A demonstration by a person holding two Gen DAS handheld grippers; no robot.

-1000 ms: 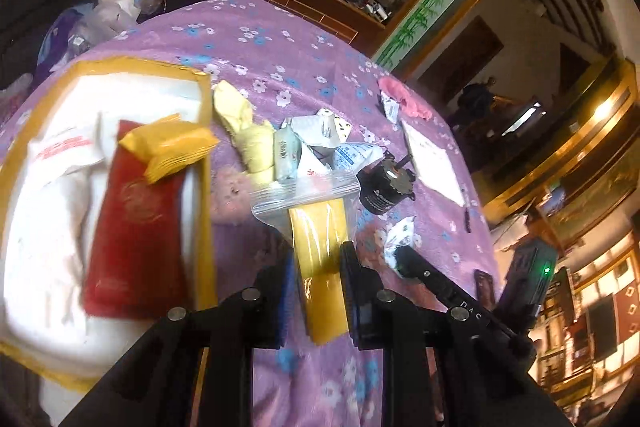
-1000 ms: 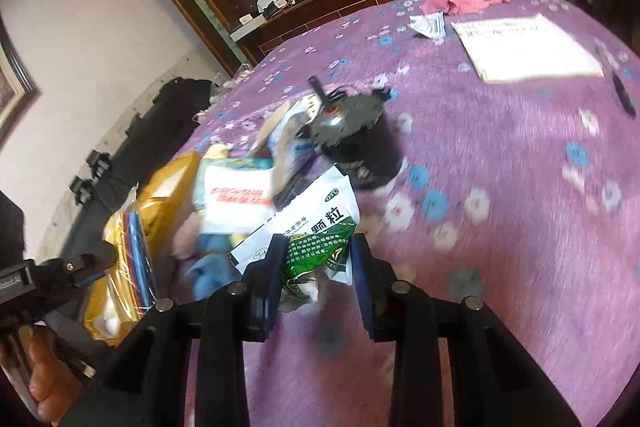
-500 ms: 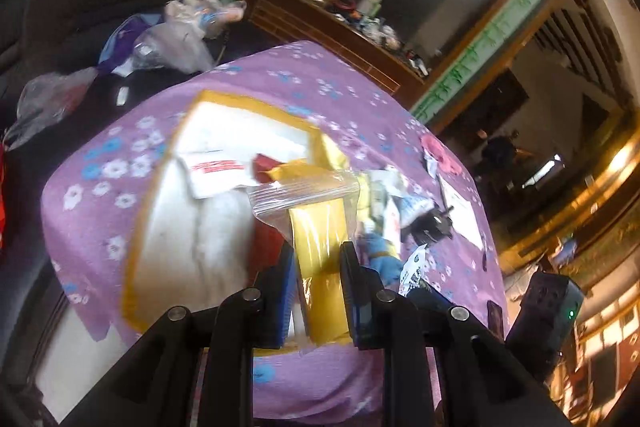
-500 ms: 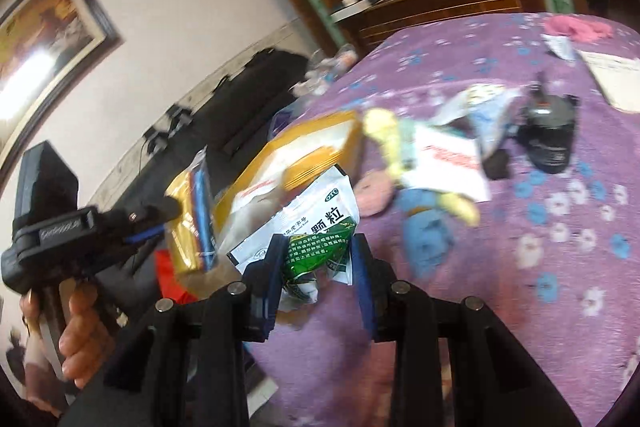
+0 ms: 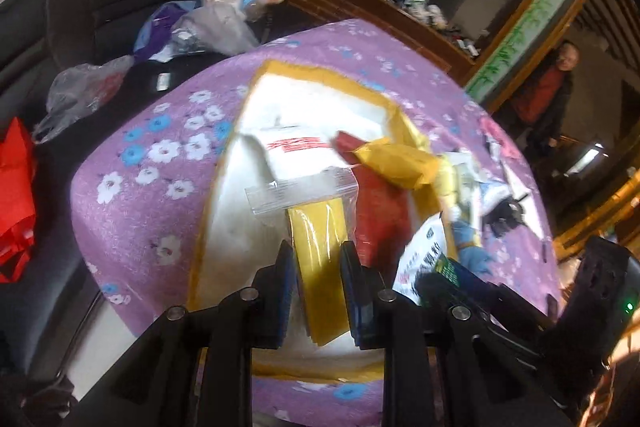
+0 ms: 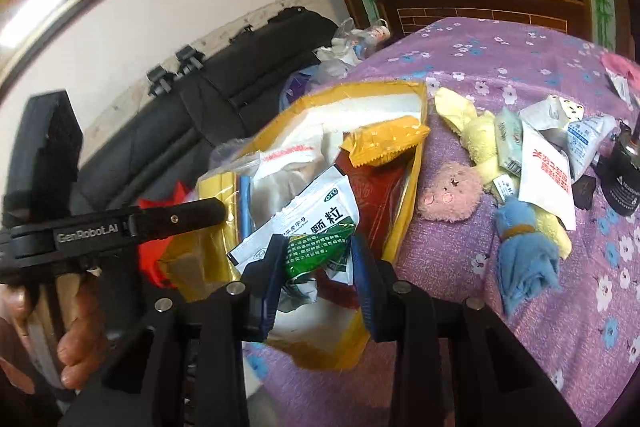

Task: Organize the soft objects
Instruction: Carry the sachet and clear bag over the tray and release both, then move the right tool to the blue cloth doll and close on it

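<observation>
The left gripper (image 5: 316, 263) holds a clear zip bag (image 5: 316, 211) with a yellow pad inside; its jaws have just been opening a little, yet the bag is between the pads and looks pinched. The right gripper (image 6: 316, 259) grips a green and white sachet (image 6: 308, 231), its jaws likewise easing apart with the sachet between them. Both packets hang over the yellow-edged bag (image 6: 416, 183) lying open on the purple flowered cloth (image 6: 520, 67), at about 12 o'clock from each gripper. I judge both packets light, limp and slippery: film that crumples and slides, so a hold low on the body, across the filling, should be safer than on the thin seal edge. Already in the open bag lie a red packet (image 5: 380, 211) and a yellow wrapper (image 6: 384, 143), which crowd the landing spot. At 2 o'clock in the right view sit a pink plush toy (image 6: 452, 191), a yellow plush (image 6: 480, 131), a blue cloth (image 6: 524, 251) and white sachets, near a black motor (image 6: 624, 179), which is hard and probably not for sorting.
</observation>
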